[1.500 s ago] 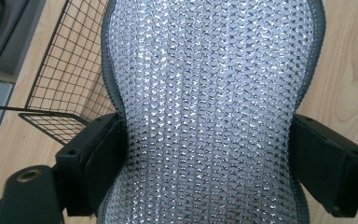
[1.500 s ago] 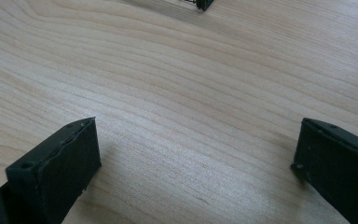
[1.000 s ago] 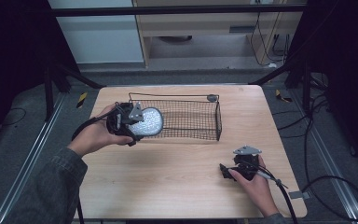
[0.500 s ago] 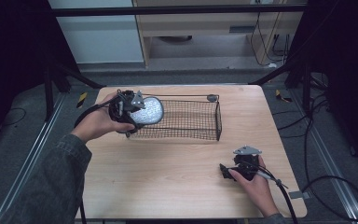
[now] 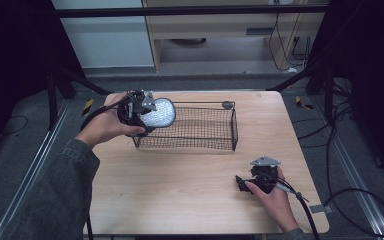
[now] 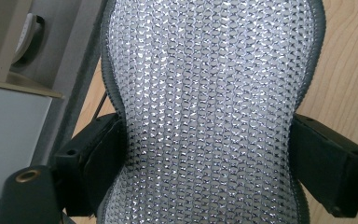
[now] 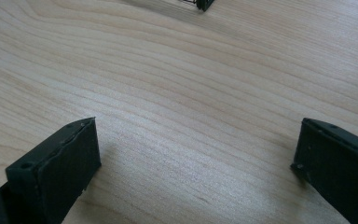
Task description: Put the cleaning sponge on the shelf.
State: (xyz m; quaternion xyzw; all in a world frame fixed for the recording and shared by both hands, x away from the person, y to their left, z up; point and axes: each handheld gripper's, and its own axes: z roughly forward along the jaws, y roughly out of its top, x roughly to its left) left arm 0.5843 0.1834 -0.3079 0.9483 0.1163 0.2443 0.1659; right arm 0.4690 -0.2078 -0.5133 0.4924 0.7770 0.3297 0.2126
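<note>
since a moment ago the left gripper (image 5: 141,111) has carried the silvery mesh pad (image 5: 158,112), clamped across its waist, up over the near-left end of the wire basket (image 5: 215,125) just ahead, while the right gripper (image 5: 245,183) rests open on the counter (image 5: 180,190).

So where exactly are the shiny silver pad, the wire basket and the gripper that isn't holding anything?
shiny silver pad (image 6: 209,112): left gripper view, middle of its sparkly mesh face.
wire basket (image 5: 234,131): high view, its right end wall.
right gripper (image 7: 196,168): right gripper view, midway between its open jaws, over the table.
</note>
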